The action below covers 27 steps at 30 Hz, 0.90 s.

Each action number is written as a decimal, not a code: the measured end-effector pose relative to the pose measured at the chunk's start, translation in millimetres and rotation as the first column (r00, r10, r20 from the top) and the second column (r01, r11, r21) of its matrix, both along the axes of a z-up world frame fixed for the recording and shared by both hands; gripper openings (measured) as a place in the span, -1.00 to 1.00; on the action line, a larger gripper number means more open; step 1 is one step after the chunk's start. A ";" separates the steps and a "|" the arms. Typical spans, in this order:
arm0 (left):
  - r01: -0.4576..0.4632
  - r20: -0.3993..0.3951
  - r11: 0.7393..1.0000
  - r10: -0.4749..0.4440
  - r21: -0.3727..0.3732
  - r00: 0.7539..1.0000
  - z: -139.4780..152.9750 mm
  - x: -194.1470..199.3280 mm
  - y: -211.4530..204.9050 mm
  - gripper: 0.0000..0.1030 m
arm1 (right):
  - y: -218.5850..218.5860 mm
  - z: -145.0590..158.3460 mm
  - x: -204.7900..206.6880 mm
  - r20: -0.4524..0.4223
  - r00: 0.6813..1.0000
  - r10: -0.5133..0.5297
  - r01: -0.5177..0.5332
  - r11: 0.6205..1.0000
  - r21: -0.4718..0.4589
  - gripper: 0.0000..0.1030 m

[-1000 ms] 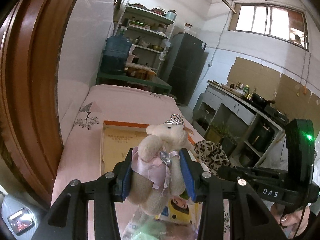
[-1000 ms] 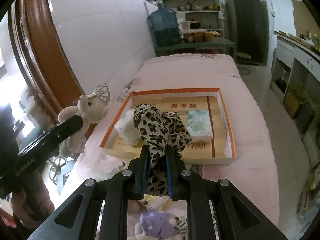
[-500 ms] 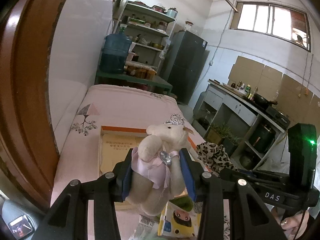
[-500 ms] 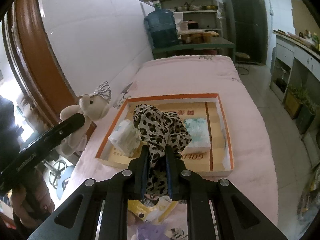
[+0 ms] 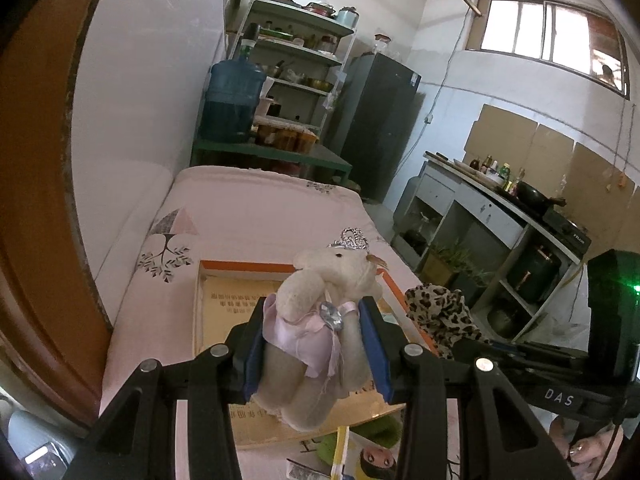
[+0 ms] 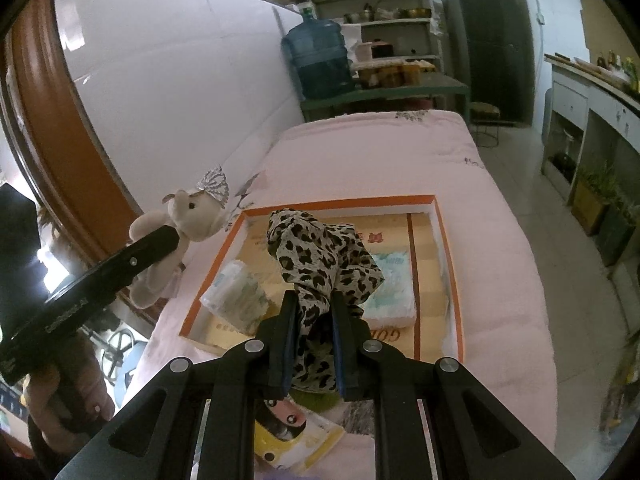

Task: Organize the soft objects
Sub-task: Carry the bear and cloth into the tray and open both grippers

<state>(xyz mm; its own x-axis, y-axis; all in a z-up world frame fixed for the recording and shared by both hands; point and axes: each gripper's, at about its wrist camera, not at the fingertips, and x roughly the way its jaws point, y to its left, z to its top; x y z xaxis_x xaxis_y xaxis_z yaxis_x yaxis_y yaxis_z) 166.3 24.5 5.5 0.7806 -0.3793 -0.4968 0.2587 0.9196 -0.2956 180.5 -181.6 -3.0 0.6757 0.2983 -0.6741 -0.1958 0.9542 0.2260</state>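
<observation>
Both grippers are loaded and held above the pink bed [image 6: 380, 160], so the sorting looks partly done. The left gripper [image 5: 316, 344] has its jaws closed around the waist of a small cream teddy bear [image 5: 320, 320] in a pink dress and silver crown; the bear sits upright in the grip, off the bed, near the left side of the shallow orange-edged box [image 6: 448, 240] that lies on the bed. The right gripper [image 6: 313, 344] has its jaws pinched narrow on a leopard-print cloth [image 6: 320, 256], which bunches up above the jaws and hangs over the near part of the box. Inside the box two items already lie: a white packet of tissues [image 6: 236, 296] tilted at the left near corner, and a flat pale-green pack [image 6: 394, 284] further right, partly hidden behind the cloth. So, as far as can be judged, two soft things are put away and two are in hand, waiting to be lowered in. In front of the box, on the near bed, lie a yellow printed packet [image 6: 296, 440] and something green, mostly hidden under the gripper; whether these count as soft items left to sort cannot be told.
</observation>
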 end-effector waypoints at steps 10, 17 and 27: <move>-0.060 -0.031 0.998 0.059 -0.011 0.998 -8.1 29.2 17.3 -0.15 | -15.2 -4.1 23.0 0.000 1.000 -0.023 0.023 0.999 0.023 -0.70; -0.062 -0.054 0.998 0.061 -0.022 0.997 -15.3 49.0 16.2 -0.15 | -13.2 -12.1 42.1 -0.010 1.000 0.007 -0.007 0.999 0.036 -0.70; -0.103 -0.081 0.994 0.105 0.035 0.991 -33.7 78.1 14.4 -0.15 | 14.0 -48.5 69.6 -0.075 0.995 0.067 -0.066 0.998 0.020 -0.69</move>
